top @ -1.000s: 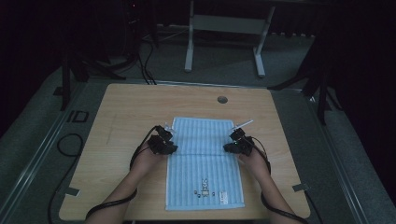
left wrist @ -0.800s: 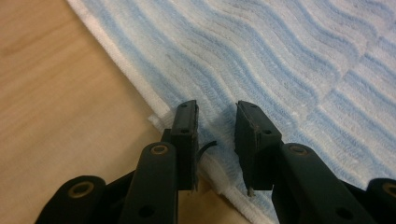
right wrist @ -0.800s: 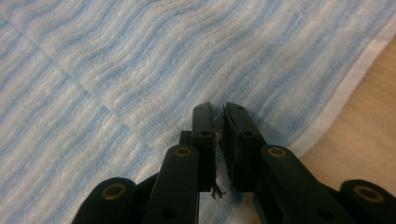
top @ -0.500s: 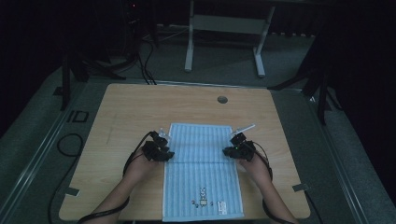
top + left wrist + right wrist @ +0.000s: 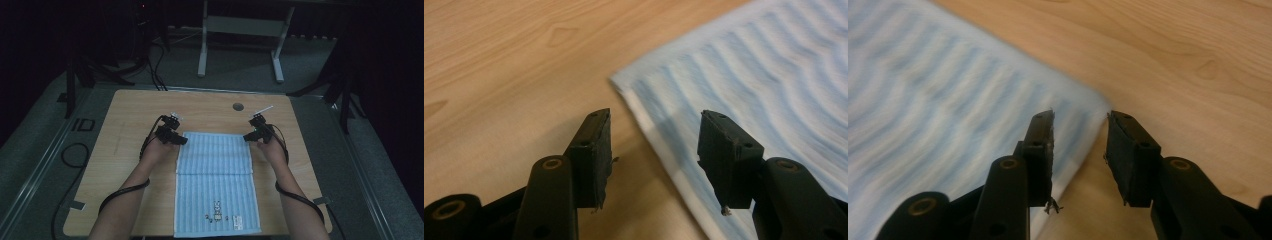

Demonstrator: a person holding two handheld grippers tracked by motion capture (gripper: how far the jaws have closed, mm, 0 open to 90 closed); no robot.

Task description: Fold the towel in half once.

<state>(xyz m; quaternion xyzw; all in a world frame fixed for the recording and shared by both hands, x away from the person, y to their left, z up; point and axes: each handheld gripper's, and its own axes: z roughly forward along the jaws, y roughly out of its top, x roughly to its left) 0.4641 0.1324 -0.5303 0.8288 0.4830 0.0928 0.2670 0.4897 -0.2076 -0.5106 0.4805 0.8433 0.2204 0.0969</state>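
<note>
A light blue striped towel [image 5: 215, 165] lies spread flat on the wooden table [image 5: 130, 115], with a crease across its middle and small printed marks [image 5: 220, 218] near its front end. My left gripper [image 5: 180, 140] sits at the towel's far left corner, my right gripper [image 5: 248, 136] at its far right corner. In the left gripper view the left gripper [image 5: 654, 145] has just been opening; the towel's edge [image 5: 649, 125] lies on the table below the gap, unpressed. The right gripper [image 5: 1080, 145] has likewise been opening over the towel's corner [image 5: 1088, 112].
A round cable hole [image 5: 238, 106] sits in the table behind the towel. Bare wood lies to both sides of the towel. Cables [image 5: 70, 160] trail on the floor at the left, and a white frame [image 5: 240, 30] stands beyond the table.
Both hands moved away from the person, from the towel's sides to its far corners. The towel slid a little toward the front edge. Both pairs of jaws stand wider apart.
</note>
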